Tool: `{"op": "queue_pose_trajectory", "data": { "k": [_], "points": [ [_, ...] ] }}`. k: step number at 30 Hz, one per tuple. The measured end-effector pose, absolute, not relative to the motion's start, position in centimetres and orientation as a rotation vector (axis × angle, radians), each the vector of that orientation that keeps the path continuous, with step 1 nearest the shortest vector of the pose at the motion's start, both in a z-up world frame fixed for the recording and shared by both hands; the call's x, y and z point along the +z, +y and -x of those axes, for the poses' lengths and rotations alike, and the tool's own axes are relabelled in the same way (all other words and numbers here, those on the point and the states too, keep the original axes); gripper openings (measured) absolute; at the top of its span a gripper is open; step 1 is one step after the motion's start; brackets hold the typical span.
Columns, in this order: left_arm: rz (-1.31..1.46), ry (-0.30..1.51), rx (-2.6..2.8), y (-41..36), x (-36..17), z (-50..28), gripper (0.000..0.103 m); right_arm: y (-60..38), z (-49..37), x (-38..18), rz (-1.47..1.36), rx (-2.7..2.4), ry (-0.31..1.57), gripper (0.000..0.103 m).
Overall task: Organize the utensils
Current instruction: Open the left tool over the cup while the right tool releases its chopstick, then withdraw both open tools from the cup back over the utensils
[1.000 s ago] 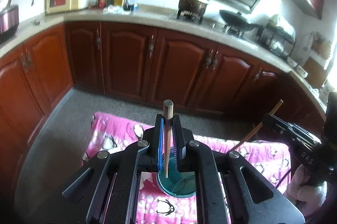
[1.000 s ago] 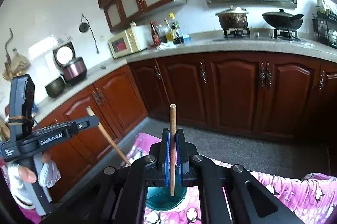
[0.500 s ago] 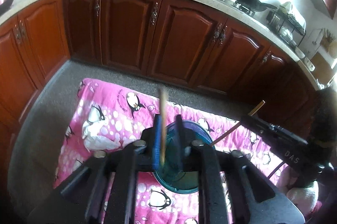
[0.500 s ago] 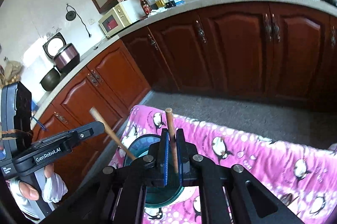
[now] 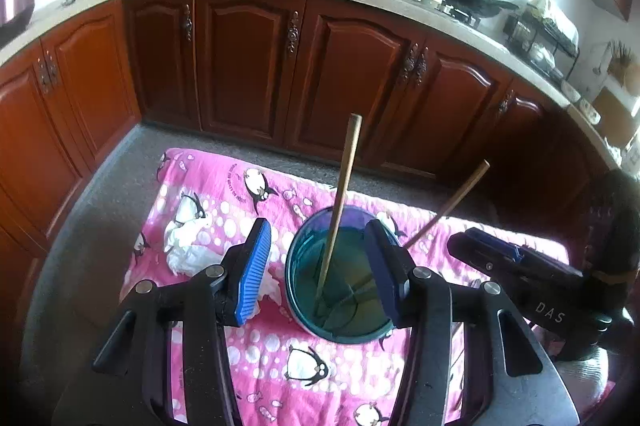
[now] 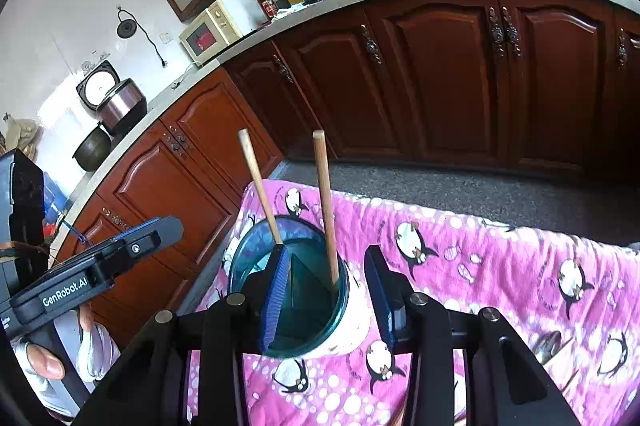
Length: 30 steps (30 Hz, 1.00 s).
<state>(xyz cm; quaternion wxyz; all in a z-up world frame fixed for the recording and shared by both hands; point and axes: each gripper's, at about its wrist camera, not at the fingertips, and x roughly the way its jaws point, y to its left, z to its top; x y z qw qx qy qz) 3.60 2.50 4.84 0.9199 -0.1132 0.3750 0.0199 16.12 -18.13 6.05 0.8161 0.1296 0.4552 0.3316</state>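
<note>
Opening both grippers, left gripper (image 5: 318, 270) and right gripper (image 6: 332, 292), we have just released our chopsticks (image 5: 339, 210) into the teal cup (image 5: 308, 290), fingers now clear.

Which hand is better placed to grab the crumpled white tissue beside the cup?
Left. The tissue lies right beside the left gripper, whose jaws are opening; the right wrist view does not show it.
</note>
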Motion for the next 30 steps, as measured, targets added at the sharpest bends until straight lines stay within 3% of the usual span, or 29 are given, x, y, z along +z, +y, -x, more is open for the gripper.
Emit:
{"op": "queue_pose_trajectory", "data": {
  "k": [30],
  "points": [
    [0.053, 0.785, -0.029, -6.0, 2.8, 3.0, 0.059, -28.7, -6.5, 5.4, -0.279, 0.536, 0.995, 0.045]
  ]
}}
